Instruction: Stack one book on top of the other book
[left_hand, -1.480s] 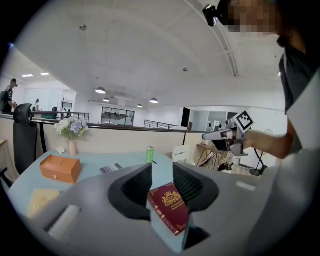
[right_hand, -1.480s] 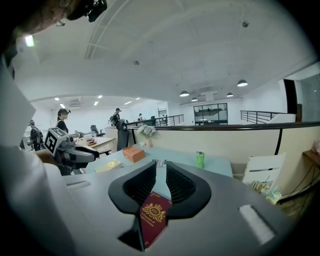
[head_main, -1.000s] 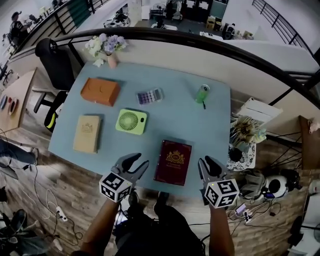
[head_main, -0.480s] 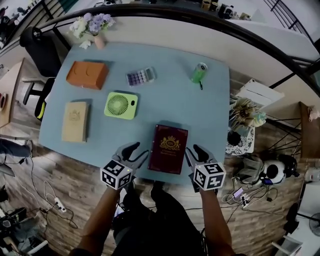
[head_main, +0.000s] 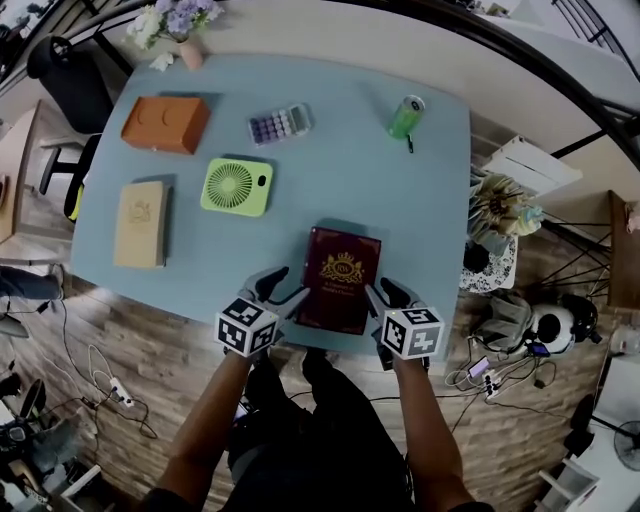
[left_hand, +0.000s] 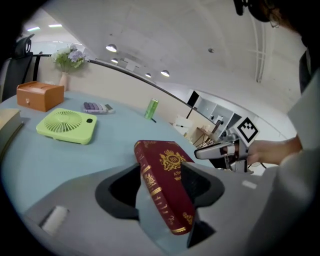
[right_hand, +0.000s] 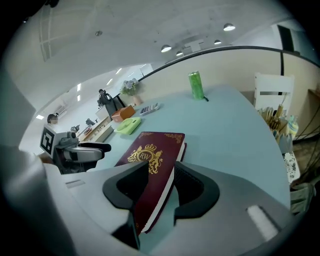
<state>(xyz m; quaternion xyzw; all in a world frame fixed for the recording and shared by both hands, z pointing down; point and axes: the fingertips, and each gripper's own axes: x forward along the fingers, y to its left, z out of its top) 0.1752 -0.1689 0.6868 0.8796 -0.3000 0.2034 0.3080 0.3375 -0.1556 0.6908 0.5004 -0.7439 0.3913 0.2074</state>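
A dark red book (head_main: 340, 278) with gold print lies flat near the front edge of the blue table (head_main: 400, 200). My left gripper (head_main: 283, 285) stands open at its left side, with the spine (left_hand: 155, 185) between the jaws. My right gripper (head_main: 385, 291) stands open at its right side, with the page edge (right_hand: 162, 187) between the jaws. Both pairs of jaws have just been opening, and no pad presses on the book. A tan book (head_main: 140, 223) lies flat at the table's left edge, far from both grippers.
A green fan (head_main: 235, 187) lies between the two books. An orange box (head_main: 165, 123), a calculator (head_main: 279, 125), a green can (head_main: 405, 117) and a vase of flowers (head_main: 180, 25) stand farther back. An office chair (head_main: 70, 80) is at the far left.
Both grippers have come down and forward from below the table's front edge. They now flank the red book's near half, its edges between their jaws.
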